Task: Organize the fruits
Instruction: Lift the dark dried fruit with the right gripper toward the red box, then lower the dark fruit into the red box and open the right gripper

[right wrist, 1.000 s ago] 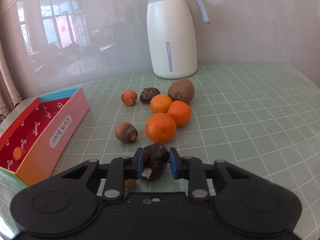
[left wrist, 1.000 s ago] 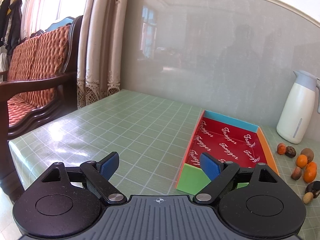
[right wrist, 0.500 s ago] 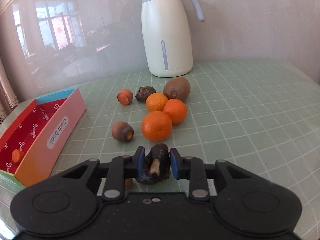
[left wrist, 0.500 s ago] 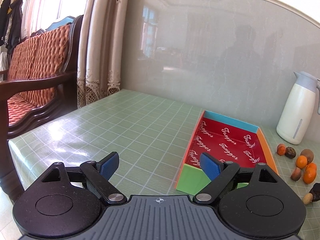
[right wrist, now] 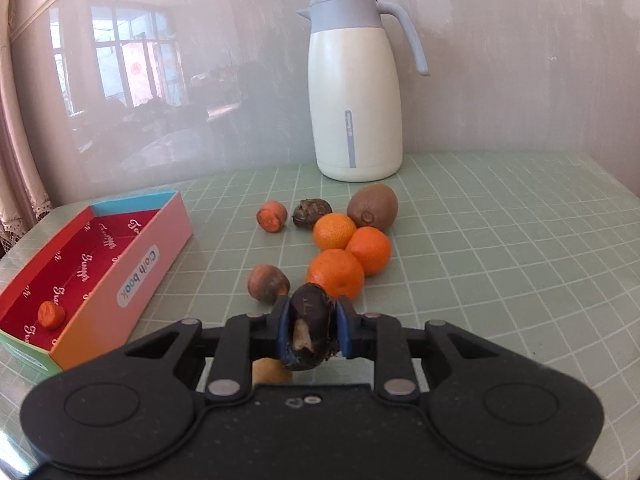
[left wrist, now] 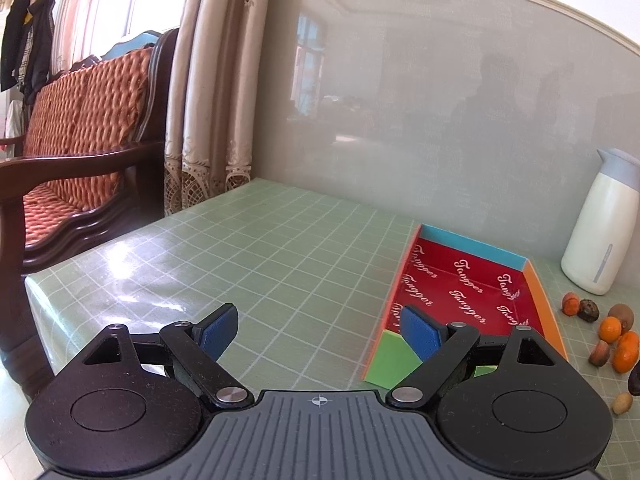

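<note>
Your right gripper: clamped on a dark shrivelled fruit, lifted clear of the tabletop, right of the box. Your left gripper: jaws wide apart, empty, left of the box's near end. Oranges: grouped right of the box.
</note>
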A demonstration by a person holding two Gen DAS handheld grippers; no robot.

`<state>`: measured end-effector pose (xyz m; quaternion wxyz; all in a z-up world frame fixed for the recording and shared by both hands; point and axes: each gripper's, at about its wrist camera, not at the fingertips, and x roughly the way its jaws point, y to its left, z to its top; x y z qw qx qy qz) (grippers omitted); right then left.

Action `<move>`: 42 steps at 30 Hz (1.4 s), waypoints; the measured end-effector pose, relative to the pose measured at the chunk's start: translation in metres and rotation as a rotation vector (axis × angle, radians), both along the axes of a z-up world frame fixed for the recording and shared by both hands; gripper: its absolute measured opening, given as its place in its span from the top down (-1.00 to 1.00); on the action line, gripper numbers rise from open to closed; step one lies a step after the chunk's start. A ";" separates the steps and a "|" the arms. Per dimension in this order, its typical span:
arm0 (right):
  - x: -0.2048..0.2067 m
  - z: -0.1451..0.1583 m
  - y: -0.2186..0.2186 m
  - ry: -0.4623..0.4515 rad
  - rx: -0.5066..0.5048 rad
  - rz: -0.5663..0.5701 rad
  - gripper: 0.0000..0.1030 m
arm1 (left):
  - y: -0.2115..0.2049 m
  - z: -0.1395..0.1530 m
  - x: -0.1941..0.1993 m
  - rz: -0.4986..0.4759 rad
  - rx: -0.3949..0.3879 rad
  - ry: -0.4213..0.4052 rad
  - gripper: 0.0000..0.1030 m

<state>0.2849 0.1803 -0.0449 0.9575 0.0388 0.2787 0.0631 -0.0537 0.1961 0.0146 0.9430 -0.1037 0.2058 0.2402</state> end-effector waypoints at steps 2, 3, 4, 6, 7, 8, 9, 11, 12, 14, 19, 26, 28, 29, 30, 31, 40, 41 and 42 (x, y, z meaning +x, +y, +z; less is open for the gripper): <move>-0.001 0.004 0.007 -0.017 0.008 0.029 0.56 | 0.002 0.000 -0.001 0.007 -0.001 0.000 -0.70; -0.002 0.006 0.012 -0.026 0.013 0.049 0.56 | 0.003 0.000 -0.002 0.011 -0.001 0.000 -0.70; -0.003 0.009 0.018 -0.039 0.015 0.074 0.56 | 0.004 0.000 -0.002 0.015 -0.001 0.000 -0.70; -0.006 0.016 0.033 -0.071 0.028 0.138 0.56 | 0.006 -0.001 -0.003 0.026 0.003 0.002 -0.70; -0.007 0.019 0.041 -0.084 0.033 0.172 0.56 | 0.008 -0.001 -0.004 0.032 0.004 0.003 -0.70; -0.008 0.022 0.050 -0.097 0.037 0.207 0.56 | 0.009 -0.001 -0.005 0.036 0.004 0.004 -0.70; -0.009 0.025 0.059 -0.110 0.039 0.243 0.56 | 0.011 -0.001 -0.006 0.043 0.004 0.006 -0.71; -0.008 0.029 0.078 -0.124 0.040 0.309 0.56 | 0.014 -0.002 -0.008 0.055 0.002 0.010 -0.72; -0.008 0.031 0.087 -0.129 0.045 0.340 0.56 | 0.016 -0.003 -0.009 0.060 0.001 0.013 -0.73; -0.008 0.033 0.104 -0.127 0.049 0.397 0.56 | 0.021 -0.004 -0.010 0.073 0.000 0.016 -0.75; -0.007 0.020 0.142 -0.075 0.029 0.504 0.56 | 0.031 -0.006 -0.014 0.101 -0.009 0.023 -0.79; -0.004 0.007 0.161 -0.039 -0.007 0.529 0.56 | 0.044 -0.009 -0.017 0.127 -0.014 0.036 -0.79; -0.003 0.005 0.161 -0.029 0.001 0.527 0.51 | 0.047 -0.010 -0.018 0.132 -0.021 0.038 -0.79; -0.004 0.005 0.160 -0.029 0.004 0.526 0.50 | 0.047 -0.010 -0.018 0.134 -0.025 0.040 -0.79; -0.003 0.005 0.161 -0.030 0.002 0.524 0.42 | 0.048 -0.011 -0.017 0.135 -0.030 0.041 -0.79; -0.003 0.006 0.160 -0.036 0.002 0.520 0.39 | 0.048 -0.011 -0.017 0.136 -0.033 0.041 -0.79; -0.003 0.017 0.126 -0.087 0.063 0.432 0.36 | 0.035 -0.008 -0.009 0.104 -0.034 0.040 -0.79; -0.003 0.020 0.119 -0.097 0.065 0.411 0.34 | 0.031 -0.007 -0.007 0.096 -0.031 0.039 -0.79; -0.002 0.021 0.113 -0.105 0.065 0.389 0.31 | 0.027 -0.007 -0.005 0.087 -0.028 0.039 -0.79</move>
